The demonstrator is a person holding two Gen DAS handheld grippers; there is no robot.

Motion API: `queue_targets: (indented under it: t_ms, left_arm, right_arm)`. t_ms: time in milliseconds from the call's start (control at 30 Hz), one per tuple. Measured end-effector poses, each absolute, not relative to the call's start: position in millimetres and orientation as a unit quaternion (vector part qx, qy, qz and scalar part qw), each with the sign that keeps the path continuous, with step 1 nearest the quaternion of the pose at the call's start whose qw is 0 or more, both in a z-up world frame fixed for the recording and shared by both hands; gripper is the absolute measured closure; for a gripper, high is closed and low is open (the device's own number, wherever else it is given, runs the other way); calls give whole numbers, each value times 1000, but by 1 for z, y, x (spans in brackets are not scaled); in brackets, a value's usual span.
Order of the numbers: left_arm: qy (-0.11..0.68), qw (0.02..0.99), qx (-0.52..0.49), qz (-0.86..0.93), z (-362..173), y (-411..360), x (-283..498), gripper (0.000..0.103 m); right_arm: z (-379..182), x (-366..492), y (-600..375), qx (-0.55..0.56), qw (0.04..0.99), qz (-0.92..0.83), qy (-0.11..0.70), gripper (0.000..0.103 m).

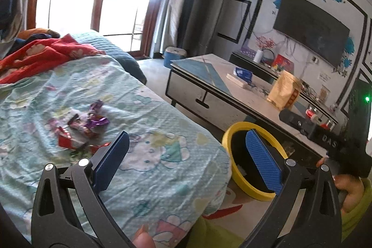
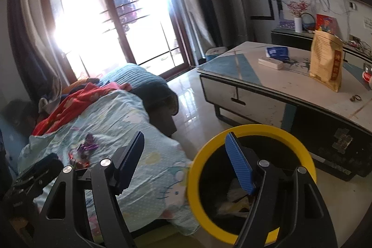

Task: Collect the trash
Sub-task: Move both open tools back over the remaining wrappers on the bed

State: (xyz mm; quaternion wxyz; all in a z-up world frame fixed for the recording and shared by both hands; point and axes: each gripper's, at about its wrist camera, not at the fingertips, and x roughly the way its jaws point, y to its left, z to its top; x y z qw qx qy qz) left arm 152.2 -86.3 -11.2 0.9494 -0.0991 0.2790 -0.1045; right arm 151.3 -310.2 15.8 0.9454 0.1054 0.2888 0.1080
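Several crumpled candy wrappers (image 1: 81,129), purple and red, lie in a heap on the light-blue cartoon sheet (image 1: 148,108). My left gripper (image 1: 187,134) hovers just short of them, open, with nothing between its blue pads. On the floor beside the bed stands a black bin with a yellow rim (image 1: 226,138). In the right wrist view my right gripper (image 2: 184,135) is open and empty, its right finger over the bin's yellow rim (image 2: 255,128); pale trash (image 2: 234,199) lies inside. The wrappers (image 2: 84,150) sit to its left.
A low coffee table (image 2: 267,94) stands right of the bin with a tan bag (image 2: 325,62), a blue pack and a white box on it. A red blanket (image 1: 44,52) lies further up the bed. Behind are a bright window (image 2: 111,15), a television (image 1: 311,29) and a small blue bin (image 1: 174,56).
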Motion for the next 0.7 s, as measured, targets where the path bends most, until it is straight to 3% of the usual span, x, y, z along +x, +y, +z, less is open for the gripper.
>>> queue_targets:
  t_ms: [700]
  left_arm:
    - [269, 953, -142, -12, -14, 7, 129, 11]
  right_arm:
    - [17, 144, -212, 60, 922, 221, 311, 28]
